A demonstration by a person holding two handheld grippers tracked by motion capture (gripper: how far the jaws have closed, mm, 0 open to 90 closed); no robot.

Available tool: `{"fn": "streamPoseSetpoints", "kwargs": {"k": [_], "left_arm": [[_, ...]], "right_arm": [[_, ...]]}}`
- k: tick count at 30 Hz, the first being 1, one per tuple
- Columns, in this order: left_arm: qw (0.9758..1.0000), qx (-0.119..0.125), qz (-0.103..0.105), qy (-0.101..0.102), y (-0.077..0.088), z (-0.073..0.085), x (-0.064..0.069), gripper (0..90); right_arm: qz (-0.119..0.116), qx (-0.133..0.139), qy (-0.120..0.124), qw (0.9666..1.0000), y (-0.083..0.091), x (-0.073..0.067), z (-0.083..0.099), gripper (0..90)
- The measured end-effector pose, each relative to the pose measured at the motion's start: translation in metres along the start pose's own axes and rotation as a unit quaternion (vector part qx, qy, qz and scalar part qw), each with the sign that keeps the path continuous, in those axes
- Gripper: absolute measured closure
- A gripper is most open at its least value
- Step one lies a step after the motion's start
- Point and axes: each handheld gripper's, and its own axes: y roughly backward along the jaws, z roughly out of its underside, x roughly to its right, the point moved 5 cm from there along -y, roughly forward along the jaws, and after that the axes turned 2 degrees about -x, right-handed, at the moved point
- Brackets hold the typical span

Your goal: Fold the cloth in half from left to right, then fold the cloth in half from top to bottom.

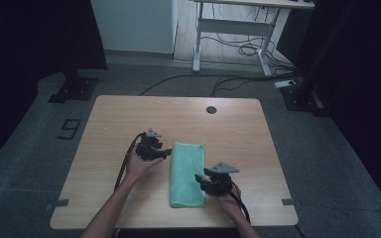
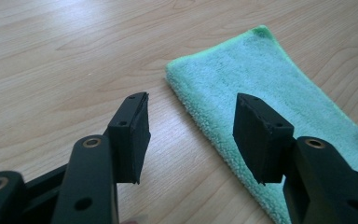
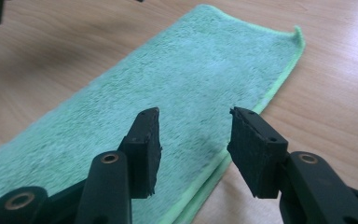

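A green towel (image 1: 187,173), folded into a long narrow strip, lies flat on the wooden table (image 1: 129,114), running from near to far. My left gripper (image 1: 167,152) is at the towel's far left edge, jaws open and pointing at it. In the left gripper view the open gripper (image 2: 191,121) hovers over bare wood beside the towel (image 2: 270,88), holding nothing. My right gripper (image 1: 199,180) is at the towel's near right edge. In the right gripper view its open gripper (image 3: 196,135) hangs just above the towel (image 3: 177,84) and its folded border, with nothing pinched.
A round cable hole (image 1: 211,109) sits near the table's far edge. Beyond the table stand a white desk frame (image 1: 230,29) with cables on the floor, and black stand bases (image 1: 73,89) at both sides. Bare wood surrounds the towel.
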Motion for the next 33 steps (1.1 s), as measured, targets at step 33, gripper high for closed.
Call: {"fn": "streamPoseSetpoints", "kwargs": {"k": [33], "left_arm": [[0.9998,-0.018,-0.007,0.007,-0.039,-0.012,-0.001,49.2]], "right_arm": [[-0.024,0.013,0.018,0.9995,-0.029,-0.009,-0.041,53.2]]}}
